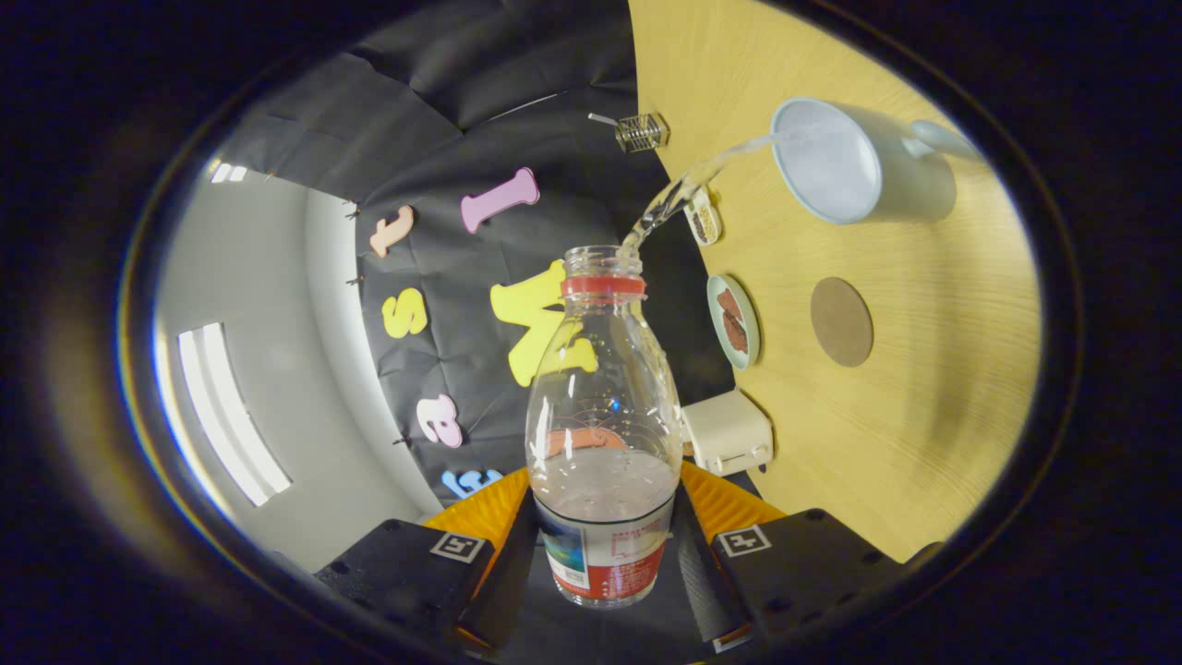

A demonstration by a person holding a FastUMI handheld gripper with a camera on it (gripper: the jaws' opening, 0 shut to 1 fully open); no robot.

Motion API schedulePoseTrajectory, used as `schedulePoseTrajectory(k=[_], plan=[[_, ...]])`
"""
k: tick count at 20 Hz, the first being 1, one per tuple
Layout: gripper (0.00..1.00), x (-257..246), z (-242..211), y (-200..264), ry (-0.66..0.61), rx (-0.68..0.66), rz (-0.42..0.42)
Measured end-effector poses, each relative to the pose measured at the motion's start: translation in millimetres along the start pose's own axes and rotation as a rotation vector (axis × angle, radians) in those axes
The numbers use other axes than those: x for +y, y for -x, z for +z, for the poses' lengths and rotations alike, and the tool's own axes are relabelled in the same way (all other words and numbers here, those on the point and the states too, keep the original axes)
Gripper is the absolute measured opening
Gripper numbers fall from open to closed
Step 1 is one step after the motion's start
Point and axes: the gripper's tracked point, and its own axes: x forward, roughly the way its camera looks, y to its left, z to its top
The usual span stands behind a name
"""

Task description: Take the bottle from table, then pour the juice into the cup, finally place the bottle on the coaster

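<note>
the jaws (605,554) are squeezed tight on the tipped bottle (602,434), juice is streaming into the cup (831,166) now, and the coaster (841,321) on the surface (923,416) waits for the bottle.

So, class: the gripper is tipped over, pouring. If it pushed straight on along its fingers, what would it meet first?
Probably the black cloth wall. The gripper, shut on the bottle, aims along the bottle's neck past the table edge; the cup sits off to one side. Depth is uncertain.
</note>
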Motion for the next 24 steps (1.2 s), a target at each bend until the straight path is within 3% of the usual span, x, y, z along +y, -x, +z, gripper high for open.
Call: schedulePoseTrajectory(k=[24], plan=[[0.76, 31.2, 18.7, 0.7, -0.211, -0.024, 0.068]])
